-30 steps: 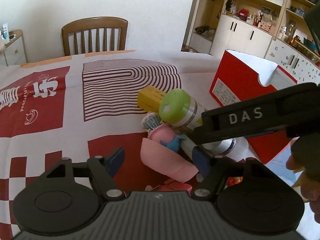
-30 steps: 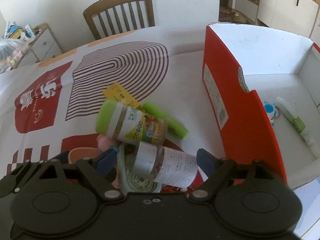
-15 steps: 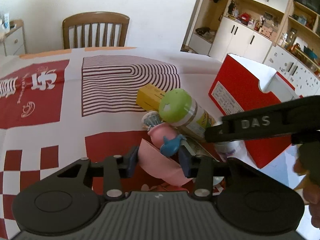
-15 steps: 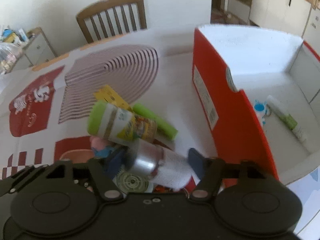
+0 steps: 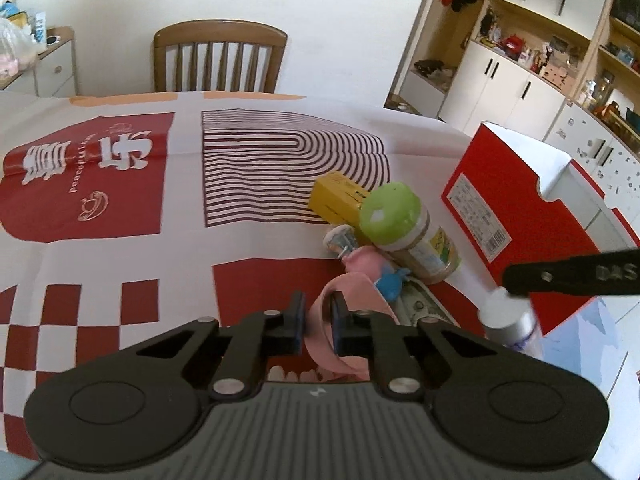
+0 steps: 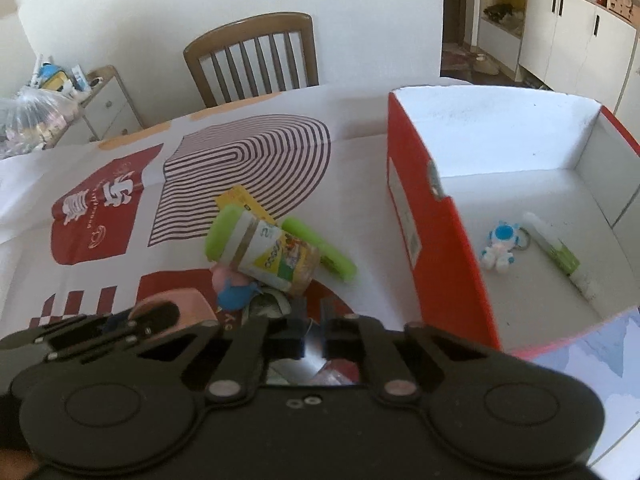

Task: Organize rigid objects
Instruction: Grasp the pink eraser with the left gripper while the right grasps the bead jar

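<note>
My left gripper (image 5: 318,320) is shut on the rim of the pink bowl (image 5: 352,292), one finger inside and one outside. My right gripper (image 6: 313,330) is shut on the silver white-labelled jar (image 5: 508,320), which hangs under its fingertips beside the red box (image 6: 436,248); in the right wrist view the jar is mostly hidden below the fingers. On the tablecloth lie a green-lidded jar (image 6: 264,248), a yellow box (image 5: 340,200), a green tube (image 6: 320,248) and a pink and blue toy (image 5: 384,276).
The red box holds a blue and white toy (image 6: 500,246) and a white-green tube (image 6: 556,256). A banknote (image 5: 420,304) lies by the bowl. A wooden chair (image 5: 220,56) stands at the far side. The table edge runs close past the box on the right.
Both grippers have closed: the left onto the pink bowl's rim, the right onto the silver jar. The jar has come up off the pile and shifted toward the red box.
</note>
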`<state>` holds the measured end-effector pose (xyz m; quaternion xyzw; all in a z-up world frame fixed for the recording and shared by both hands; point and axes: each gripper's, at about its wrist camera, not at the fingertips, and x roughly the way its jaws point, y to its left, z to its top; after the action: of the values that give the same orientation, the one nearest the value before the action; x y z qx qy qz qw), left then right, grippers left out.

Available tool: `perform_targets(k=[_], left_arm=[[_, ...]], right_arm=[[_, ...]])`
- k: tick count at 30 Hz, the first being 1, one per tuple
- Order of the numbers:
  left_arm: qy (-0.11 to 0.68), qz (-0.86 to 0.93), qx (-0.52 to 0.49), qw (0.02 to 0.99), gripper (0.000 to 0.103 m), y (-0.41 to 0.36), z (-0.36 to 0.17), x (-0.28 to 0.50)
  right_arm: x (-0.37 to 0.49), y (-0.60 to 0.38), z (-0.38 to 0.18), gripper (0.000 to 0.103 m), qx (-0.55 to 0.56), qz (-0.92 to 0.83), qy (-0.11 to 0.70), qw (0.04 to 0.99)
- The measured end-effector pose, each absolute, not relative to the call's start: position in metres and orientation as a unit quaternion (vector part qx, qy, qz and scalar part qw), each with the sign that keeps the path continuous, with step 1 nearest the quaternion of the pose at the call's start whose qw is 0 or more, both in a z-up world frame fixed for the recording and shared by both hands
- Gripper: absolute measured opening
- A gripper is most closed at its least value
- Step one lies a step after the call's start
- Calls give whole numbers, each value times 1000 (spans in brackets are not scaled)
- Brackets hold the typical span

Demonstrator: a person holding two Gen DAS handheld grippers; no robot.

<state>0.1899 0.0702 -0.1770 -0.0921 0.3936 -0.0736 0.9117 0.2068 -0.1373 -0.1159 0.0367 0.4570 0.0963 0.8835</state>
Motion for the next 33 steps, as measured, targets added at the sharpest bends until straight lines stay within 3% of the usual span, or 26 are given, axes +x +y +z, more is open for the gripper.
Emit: perform_targets(k=[5,8,11,15,19,26,33], left_arm=[[388,-70,-103,913,13,79,-171,185],[389,-66,-117,911,13,85,-168,183],[388,-63,-129,910,13,90,-165,181],[389,-63,-139,909,13,94,-162,179],[389,-64,-143,908,13,95,-160,176],[387,-68,-149,908,13,97,-157,175],[386,-72,-154,907,13,99,-157,175]], right_arm=[[190,-146,-110,6,23,121,448,886],[180,-147,-106,19,6,145,441,886],[174,-146,-108,24,-26,166,439,882],[173,-142,-118,44,-59,182,452,871],[178,-128,-122,57,-115,189,442,870],[192,-103,-122,58,-271,209,416,843],[214,-85,-138,58,-356,216,425,804]])
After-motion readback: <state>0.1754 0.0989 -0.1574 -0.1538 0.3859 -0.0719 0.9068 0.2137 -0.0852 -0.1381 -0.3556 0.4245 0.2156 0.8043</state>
